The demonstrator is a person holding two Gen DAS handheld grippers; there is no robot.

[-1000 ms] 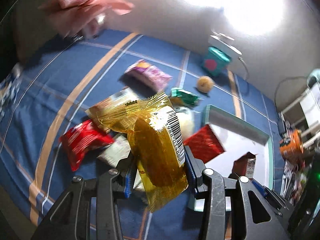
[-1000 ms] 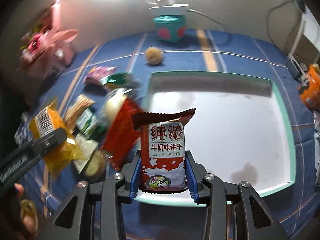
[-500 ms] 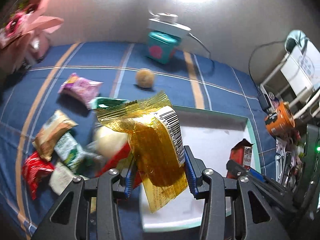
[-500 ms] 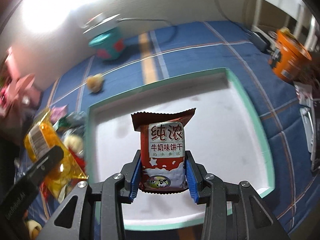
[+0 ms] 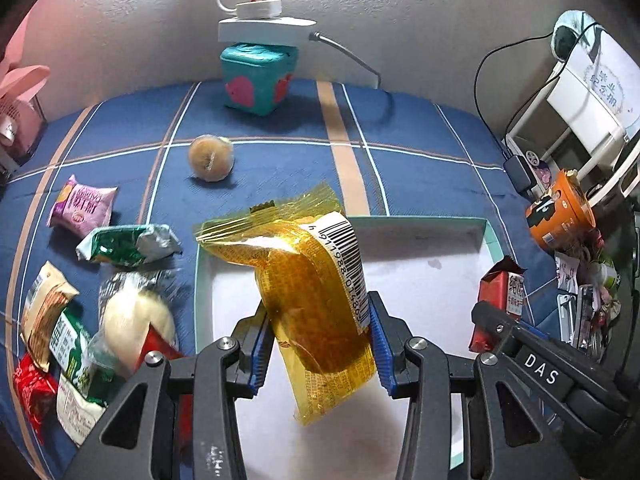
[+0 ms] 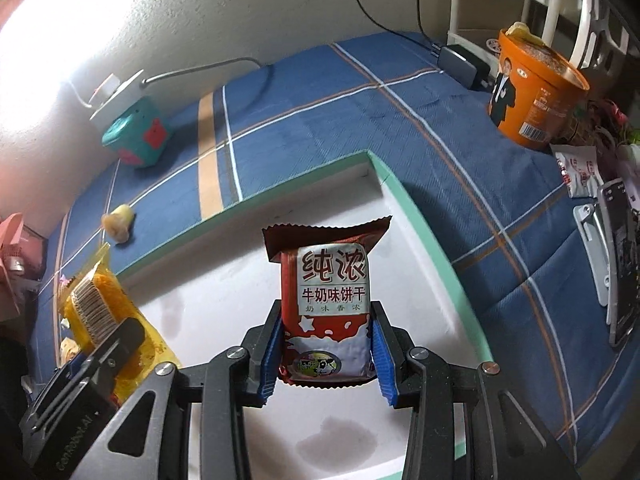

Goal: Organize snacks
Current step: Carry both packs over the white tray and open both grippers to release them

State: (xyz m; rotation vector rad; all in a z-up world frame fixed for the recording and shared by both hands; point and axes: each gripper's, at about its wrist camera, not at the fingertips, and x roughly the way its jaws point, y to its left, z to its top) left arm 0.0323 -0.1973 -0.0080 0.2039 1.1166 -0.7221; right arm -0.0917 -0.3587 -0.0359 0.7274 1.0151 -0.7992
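Left gripper (image 5: 320, 344) pinched one yellow packet (image 5: 316, 300); right gripper (image 6: 323, 354) clamped one red biscuit packet (image 6: 326, 312). Both held above the white tray (image 6: 420, 220). Only in left view: seven or so loose snacks (image 5: 128, 244) at nine o'clock. Only in right view: phone (image 6: 622, 256) at three o'clock. One orange cup (image 6: 532, 100) at one o'clock.

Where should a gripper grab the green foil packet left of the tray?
Green foil packet lies flat, long axis left-right, crimped ends outward. Come from above and close across its short width at the middle, probably. The purple packet sits behind it, apart.
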